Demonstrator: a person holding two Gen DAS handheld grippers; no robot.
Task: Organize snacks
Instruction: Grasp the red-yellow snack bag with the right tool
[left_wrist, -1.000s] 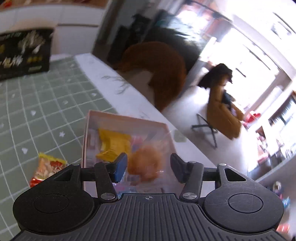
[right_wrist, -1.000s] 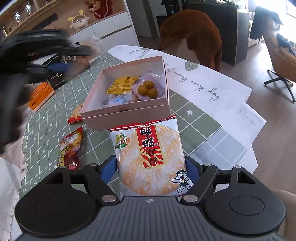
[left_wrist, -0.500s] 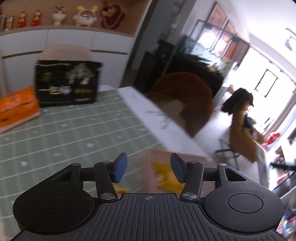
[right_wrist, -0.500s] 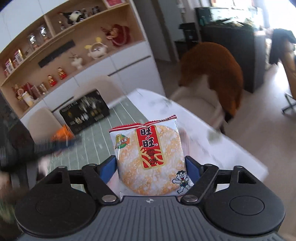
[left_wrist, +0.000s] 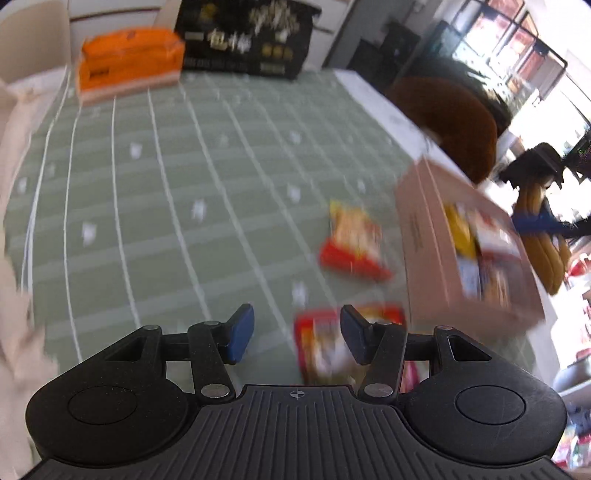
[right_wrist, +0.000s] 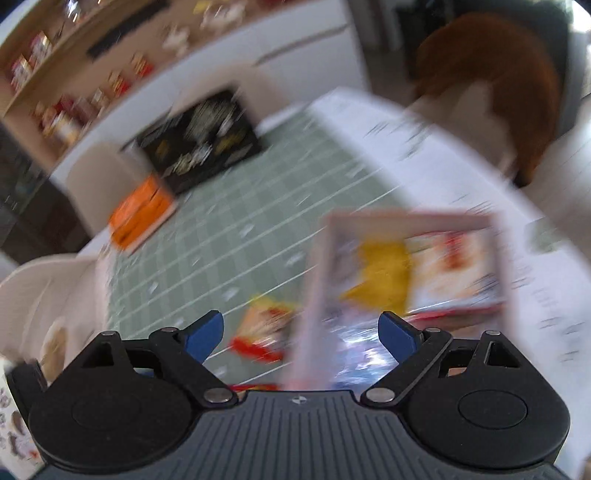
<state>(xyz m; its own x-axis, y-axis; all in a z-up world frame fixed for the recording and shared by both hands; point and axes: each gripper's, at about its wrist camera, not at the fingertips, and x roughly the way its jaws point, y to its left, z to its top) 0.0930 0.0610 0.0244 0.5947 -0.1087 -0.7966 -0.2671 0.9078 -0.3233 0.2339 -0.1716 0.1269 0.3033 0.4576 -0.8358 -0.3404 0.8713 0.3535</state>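
The pink box (left_wrist: 424, 236) stands at the mat's right side, holding a yellow packet (left_wrist: 458, 229) and other snacks. Left of it on the green mat lies a red and yellow packet (left_wrist: 351, 240). My left gripper (left_wrist: 295, 332) hangs open over the mat, and a second red packet (left_wrist: 317, 343) lies below its right finger, apart from the pads. My right gripper (right_wrist: 301, 332) is open and empty above the box's (right_wrist: 314, 295) near left corner. A blurred red and white rice cracker pack (right_wrist: 450, 262) lies inside the box beside the yellow packet (right_wrist: 380, 273).
A black printed box (left_wrist: 243, 37) and an orange box (left_wrist: 129, 59) stand at the far end of the green checked mat (left_wrist: 166, 184). A brown chair (left_wrist: 450, 114) is beyond the table's right edge. White printed paper (right_wrist: 443, 155) covers the table right of the mat.
My right gripper let go of the rice cracker pack, which now lies in the box, and its jaws stand wider. My left gripper swung away from above the box, down toward the packets on the mat.
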